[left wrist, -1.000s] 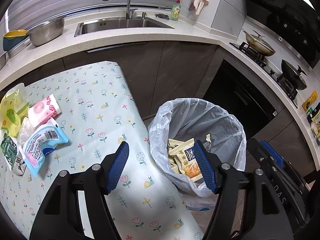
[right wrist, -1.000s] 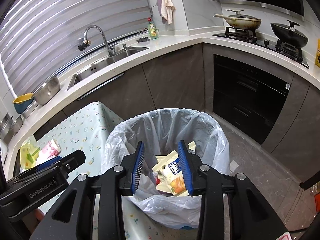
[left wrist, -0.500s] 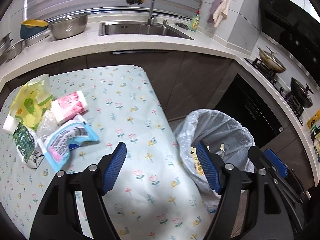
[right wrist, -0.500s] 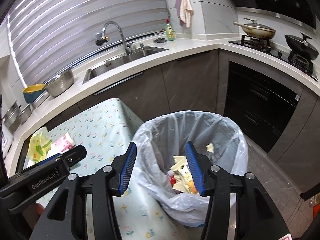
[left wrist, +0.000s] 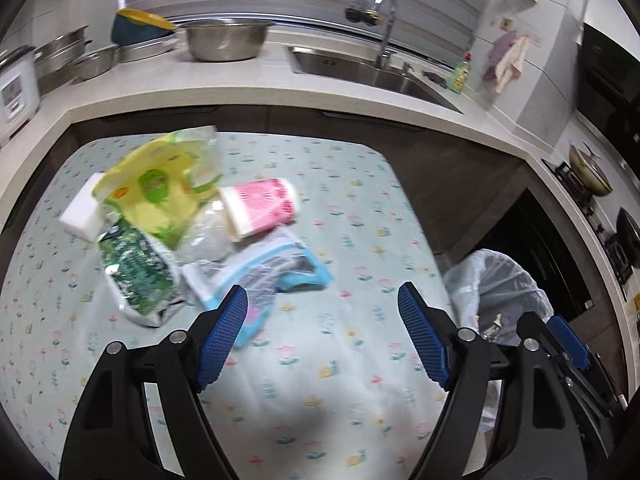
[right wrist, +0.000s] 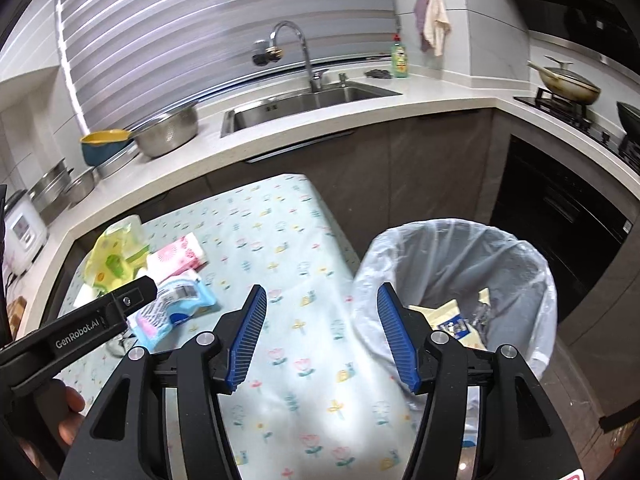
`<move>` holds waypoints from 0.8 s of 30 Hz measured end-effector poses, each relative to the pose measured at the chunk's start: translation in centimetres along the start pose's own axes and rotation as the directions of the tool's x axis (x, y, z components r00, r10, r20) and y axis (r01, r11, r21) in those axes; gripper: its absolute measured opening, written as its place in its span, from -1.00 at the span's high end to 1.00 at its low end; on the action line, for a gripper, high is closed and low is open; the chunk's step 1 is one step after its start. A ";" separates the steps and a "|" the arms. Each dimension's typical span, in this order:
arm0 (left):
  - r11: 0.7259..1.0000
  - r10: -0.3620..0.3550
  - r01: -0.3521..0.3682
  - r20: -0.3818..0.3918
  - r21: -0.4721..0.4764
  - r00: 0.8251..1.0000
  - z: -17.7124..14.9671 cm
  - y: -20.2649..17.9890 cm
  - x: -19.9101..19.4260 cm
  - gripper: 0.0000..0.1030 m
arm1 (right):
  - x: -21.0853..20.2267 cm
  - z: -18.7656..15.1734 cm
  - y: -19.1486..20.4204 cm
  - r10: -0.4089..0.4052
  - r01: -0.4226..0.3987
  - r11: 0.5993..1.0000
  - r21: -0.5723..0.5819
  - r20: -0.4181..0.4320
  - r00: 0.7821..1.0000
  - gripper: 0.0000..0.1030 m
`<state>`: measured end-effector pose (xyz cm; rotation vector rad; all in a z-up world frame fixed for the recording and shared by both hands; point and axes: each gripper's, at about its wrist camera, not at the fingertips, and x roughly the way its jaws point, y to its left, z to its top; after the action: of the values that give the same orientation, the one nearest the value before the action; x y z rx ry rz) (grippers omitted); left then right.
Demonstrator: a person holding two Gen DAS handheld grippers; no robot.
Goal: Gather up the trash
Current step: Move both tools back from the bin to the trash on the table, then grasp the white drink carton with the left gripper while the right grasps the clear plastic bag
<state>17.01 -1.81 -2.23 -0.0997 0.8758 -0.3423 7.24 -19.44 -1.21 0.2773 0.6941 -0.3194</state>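
Observation:
A pile of trash lies on the flowered tablecloth (left wrist: 352, 208): a yellow-green bag (left wrist: 160, 188), a pink packet (left wrist: 260, 208), a blue-and-white wrapper (left wrist: 264, 276), a green packet (left wrist: 136, 276) and a white block (left wrist: 80, 216). My left gripper (left wrist: 322, 320) hovers just in front of the blue wrapper, its jaws opening with nothing between them. My right gripper (right wrist: 322, 320) hangs over the table's right edge beside the lined bin (right wrist: 520, 248); its jaws are opening too, and empty. Wrappers (right wrist: 452, 320) lie inside the bin.
Behind the table runs a counter with a sink (right wrist: 312, 100), a steel colander (left wrist: 224, 40) and stacked bowls (left wrist: 92, 60). A stove with pans (right wrist: 568, 88) stands at the right. A hand (right wrist: 68, 412) holds the left gripper's handle.
Both views have swung left, from over the bin to over the table. The trash pile now sits mid-frame in the left wrist view. Both pairs of jaws stand wider apart.

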 end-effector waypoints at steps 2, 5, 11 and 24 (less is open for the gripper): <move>0.999 0.019 -0.019 -0.002 -0.031 1.000 0.1 1.9 -0.1 -0.43 | 0.4 -0.1 1.5 0.014 -0.015 1.000 -0.018 -0.008 1.000 -0.10; 0.996 0.049 -0.050 -0.008 -0.077 0.999 0.0 4.8 -0.1 -0.44 | 0.9 -0.4 3.7 0.037 -0.038 0.998 -0.048 -0.020 0.999 -0.10; 0.978 0.099 -0.105 -0.039 -0.180 0.994 -0.2 10.5 0.3 -0.44 | 2.3 -1.1 8.2 0.080 -0.085 0.990 -0.108 -0.052 0.995 -0.10; 0.930 0.134 -0.165 -0.116 -0.327 0.984 -0.3 17.8 3.1 -0.43 | 6.8 -1.4 15.6 0.156 -0.177 0.970 -0.168 -0.135 0.979 -0.09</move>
<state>23.12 13.95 -8.76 -0.3334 1.0214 -0.0510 17.22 -5.97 -4.51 0.1823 0.8085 -0.0785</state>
